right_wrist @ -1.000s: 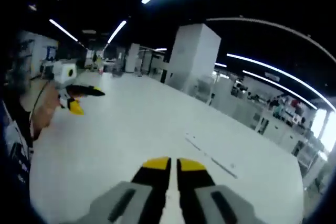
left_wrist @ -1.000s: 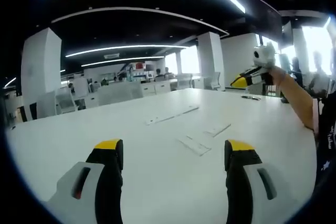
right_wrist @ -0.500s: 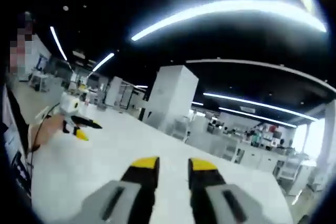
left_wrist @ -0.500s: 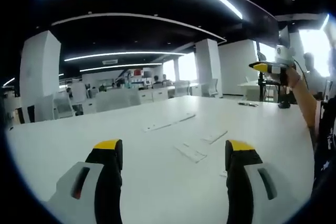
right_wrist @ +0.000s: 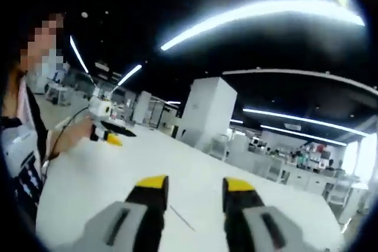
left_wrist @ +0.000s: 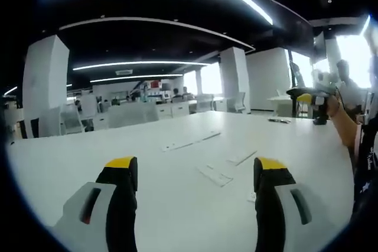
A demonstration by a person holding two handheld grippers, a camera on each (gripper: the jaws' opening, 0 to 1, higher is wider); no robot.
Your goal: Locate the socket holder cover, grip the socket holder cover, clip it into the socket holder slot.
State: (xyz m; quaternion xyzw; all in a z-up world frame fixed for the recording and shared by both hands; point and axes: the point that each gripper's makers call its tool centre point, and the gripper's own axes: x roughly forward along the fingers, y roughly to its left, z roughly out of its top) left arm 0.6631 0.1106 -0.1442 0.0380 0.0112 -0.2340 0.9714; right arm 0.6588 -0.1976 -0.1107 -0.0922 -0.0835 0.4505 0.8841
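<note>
The broad white table (left_wrist: 177, 205) in the open office carried several pale flat strips. You held your left gripper (left_wrist: 195, 172) wide open and empty; one strip (left_wrist: 215, 175), possibly the socket holder cover, lay just ahead between its jaws, long axis slanting away leftward. Your right gripper (right_wrist: 190, 184), partly open and empty, pointed high, so your left was nearer.

My left gripper (left_wrist: 196, 172) had two black jaws capped with yellow tips, each backed by a pale grey housing with a dark slot. My right gripper (right_wrist: 190, 193) looked the same: black jaws, yellow caps, grey shells. A thin dark cable (right_wrist: 62, 131) ran along my forearm, and my top (right_wrist: 20, 151) was black-and-white patterned.
</note>
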